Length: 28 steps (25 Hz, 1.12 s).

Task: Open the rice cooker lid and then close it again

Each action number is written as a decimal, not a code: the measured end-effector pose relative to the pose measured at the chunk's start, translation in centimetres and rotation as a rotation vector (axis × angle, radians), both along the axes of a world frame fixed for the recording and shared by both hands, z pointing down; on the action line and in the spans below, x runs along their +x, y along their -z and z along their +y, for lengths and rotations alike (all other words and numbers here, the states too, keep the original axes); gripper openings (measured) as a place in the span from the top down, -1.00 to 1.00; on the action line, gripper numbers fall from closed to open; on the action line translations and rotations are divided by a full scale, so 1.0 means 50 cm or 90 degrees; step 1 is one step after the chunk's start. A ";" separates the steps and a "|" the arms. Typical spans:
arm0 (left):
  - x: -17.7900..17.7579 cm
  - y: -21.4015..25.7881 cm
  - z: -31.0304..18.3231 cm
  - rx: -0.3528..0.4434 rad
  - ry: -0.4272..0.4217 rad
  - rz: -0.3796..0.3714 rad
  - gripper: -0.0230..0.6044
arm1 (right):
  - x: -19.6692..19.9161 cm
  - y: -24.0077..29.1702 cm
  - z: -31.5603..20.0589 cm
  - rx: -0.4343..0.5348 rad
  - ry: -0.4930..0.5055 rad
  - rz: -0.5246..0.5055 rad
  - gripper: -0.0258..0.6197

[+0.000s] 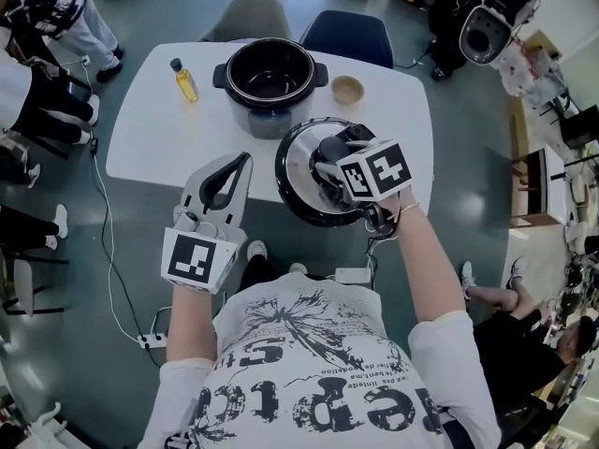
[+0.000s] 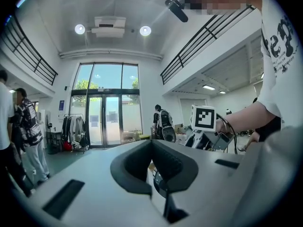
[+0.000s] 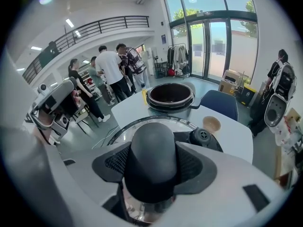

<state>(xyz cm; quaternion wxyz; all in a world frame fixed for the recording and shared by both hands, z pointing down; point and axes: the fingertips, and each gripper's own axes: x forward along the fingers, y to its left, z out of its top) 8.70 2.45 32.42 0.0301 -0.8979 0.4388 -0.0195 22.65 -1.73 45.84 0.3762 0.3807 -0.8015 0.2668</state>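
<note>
The black rice cooker [image 1: 270, 78] stands open on the white table [image 1: 150, 138], its pot uncovered. Its round steel lid [image 1: 298, 187] is off the cooker and hangs over the table's near edge. My right gripper [image 1: 333, 157] is shut on the lid's black knob [image 3: 152, 155], which fills the space between the jaws. The lid's rim [image 3: 124, 126] and its steam valve [image 3: 202, 136] show around the knob, with the cooker [image 3: 170, 96] beyond. My left gripper [image 1: 225, 183] hovers left of the lid, jaws together and empty. The left gripper [image 2: 154, 167] points level across the room.
A small bottle of yellow oil [image 1: 184, 80] stands left of the cooker and a small tan bowl [image 1: 347, 90] right of it. A blue chair [image 1: 346, 34] and a grey chair [image 1: 248, 15] sit behind the table. People [image 1: 37, 82] stand at the left. A power strip [image 1: 150, 341] lies on the floor.
</note>
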 end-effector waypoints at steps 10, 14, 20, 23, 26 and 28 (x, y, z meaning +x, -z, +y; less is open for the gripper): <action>0.023 0.006 0.016 0.011 0.030 -0.013 0.88 | 0.018 0.007 -0.003 0.005 0.031 -0.004 0.02; 0.011 0.004 -0.027 0.013 0.034 -0.015 0.88 | 0.003 0.018 -0.047 0.012 0.039 -0.008 0.02; -0.018 0.024 -0.129 0.033 0.021 -0.016 0.88 | -0.049 0.055 -0.162 0.036 0.047 -0.008 0.02; -0.044 0.045 -0.190 0.045 0.014 -0.011 0.88 | -0.084 0.073 -0.225 0.039 0.053 -0.008 0.01; -0.070 0.055 -0.254 0.056 0.004 -0.009 0.88 | -0.118 0.087 -0.298 0.048 0.054 -0.006 0.02; -0.091 0.055 -0.295 0.059 -0.002 -0.014 0.88 | -0.144 0.092 -0.345 0.051 0.053 -0.008 0.01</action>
